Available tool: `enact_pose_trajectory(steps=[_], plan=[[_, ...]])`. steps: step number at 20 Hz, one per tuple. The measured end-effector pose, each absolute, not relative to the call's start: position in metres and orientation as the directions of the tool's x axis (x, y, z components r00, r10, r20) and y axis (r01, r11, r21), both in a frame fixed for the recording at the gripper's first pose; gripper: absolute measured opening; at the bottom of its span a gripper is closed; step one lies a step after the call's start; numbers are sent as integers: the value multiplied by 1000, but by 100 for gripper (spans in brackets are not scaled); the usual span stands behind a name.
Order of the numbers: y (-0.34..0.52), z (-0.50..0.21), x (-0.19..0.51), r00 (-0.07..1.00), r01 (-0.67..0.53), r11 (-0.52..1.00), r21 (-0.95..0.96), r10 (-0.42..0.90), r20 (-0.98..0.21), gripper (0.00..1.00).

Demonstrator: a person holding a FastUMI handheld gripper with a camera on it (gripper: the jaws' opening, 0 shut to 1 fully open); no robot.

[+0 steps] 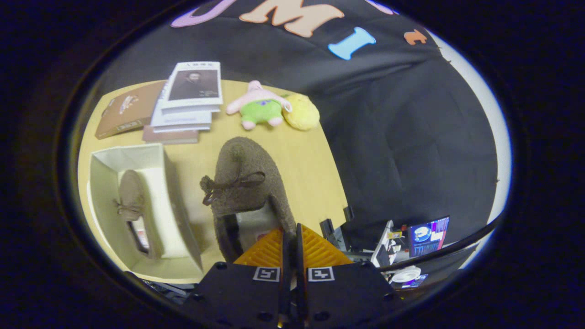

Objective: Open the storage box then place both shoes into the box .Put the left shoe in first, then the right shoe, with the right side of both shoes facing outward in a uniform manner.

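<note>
The hand-held gripper (pixel 289 244) pinched the heel rim of the second shoe (pixel 249 183), carried above the worktop (pixel 301 160) beside the open storage box (pixel 171 192) already holding one shoe (pixel 132 196). So narrow a pinch could slip, dropping it misaligned.

You had two brown shoes in view: one shoe (pixel 250 183) at the centre, one shoe (pixel 131 196) inside the single open storage box (pixel 171 192) at the left. You had one stack of books (pixel 189 103) and one brown book (pixel 125 109) at upper left, and two plush toys, one pink-and-green (pixel 259 107), one yellow (pixel 302 113).
</note>
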State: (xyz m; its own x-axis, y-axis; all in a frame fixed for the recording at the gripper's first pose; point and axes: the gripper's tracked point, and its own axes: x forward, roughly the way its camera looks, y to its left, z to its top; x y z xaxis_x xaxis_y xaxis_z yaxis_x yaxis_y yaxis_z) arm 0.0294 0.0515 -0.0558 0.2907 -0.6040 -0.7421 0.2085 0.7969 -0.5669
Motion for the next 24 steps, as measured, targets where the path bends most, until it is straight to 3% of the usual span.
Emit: enact_pose_trajectory(steps=[6,17,21,24], plan=[[152,-68,31,342,107,851,-515,-518,-784,9],[203,-170,36,353,-27,883,-468,-430,-831,9],[195,-203,27,341,36,935,-354,-344,-875,9],[199,-220,23,342,19,964,-265,-255,-904,10]])
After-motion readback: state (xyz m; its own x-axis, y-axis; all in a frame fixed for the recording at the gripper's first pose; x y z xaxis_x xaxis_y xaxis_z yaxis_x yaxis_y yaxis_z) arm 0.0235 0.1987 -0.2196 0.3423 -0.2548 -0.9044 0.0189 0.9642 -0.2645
